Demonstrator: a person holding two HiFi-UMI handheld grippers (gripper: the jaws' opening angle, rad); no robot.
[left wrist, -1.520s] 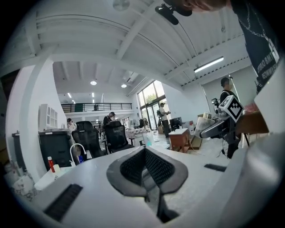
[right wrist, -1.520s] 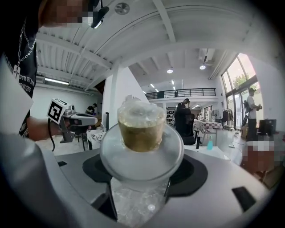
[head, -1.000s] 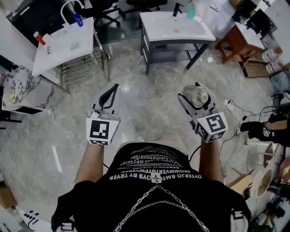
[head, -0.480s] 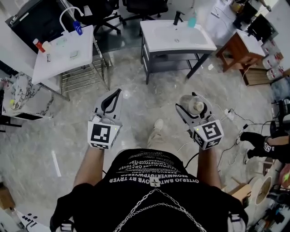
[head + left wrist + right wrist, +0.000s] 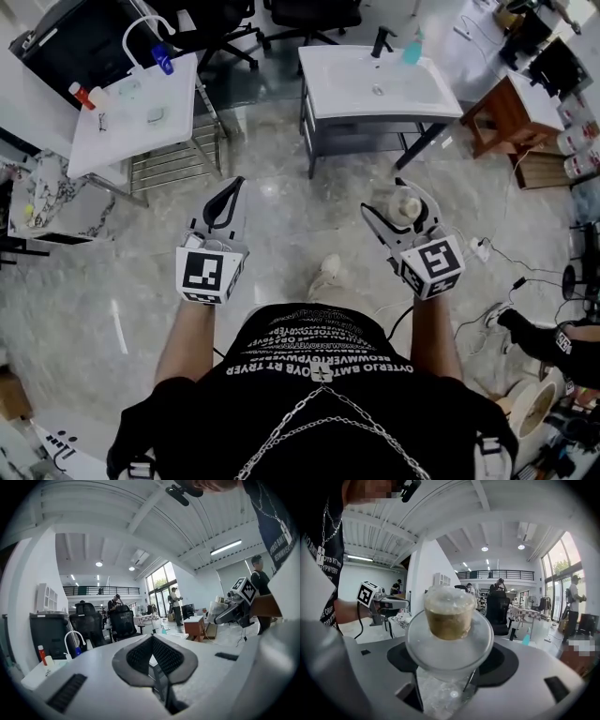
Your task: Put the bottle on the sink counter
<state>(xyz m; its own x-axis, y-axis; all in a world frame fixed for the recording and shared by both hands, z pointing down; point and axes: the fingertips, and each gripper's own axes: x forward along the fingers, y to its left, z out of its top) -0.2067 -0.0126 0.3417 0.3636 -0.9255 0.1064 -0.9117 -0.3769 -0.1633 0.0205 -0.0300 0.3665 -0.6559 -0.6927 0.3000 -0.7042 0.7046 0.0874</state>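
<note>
My right gripper (image 5: 403, 214) is shut on a clear bottle (image 5: 405, 205) with a tan stopper, carried above the marble floor. In the right gripper view the bottle (image 5: 449, 620) stands upright between the dark pads and fills the middle. The white sink counter (image 5: 422, 92), with a black tap (image 5: 382, 41) and a teal soap bottle (image 5: 412, 52), stands ahead and slightly right. My left gripper (image 5: 232, 192) is shut and holds nothing; its pads (image 5: 140, 656) meet in the left gripper view. The right gripper (image 5: 233, 611) also shows there at the right.
A white table (image 5: 127, 127) with a hooped tap and small bottles stands at the left, beside a metal rack (image 5: 173, 141). Right of the sink is a wooden side table (image 5: 511, 108). Office chairs (image 5: 309, 14) stand behind it. Cables (image 5: 487, 248) lie on the floor at the right.
The sink counter has come nearer and lower in the head view as the person walks toward it. Both grippers keep their poses, and the bottle stays in the right one.
</note>
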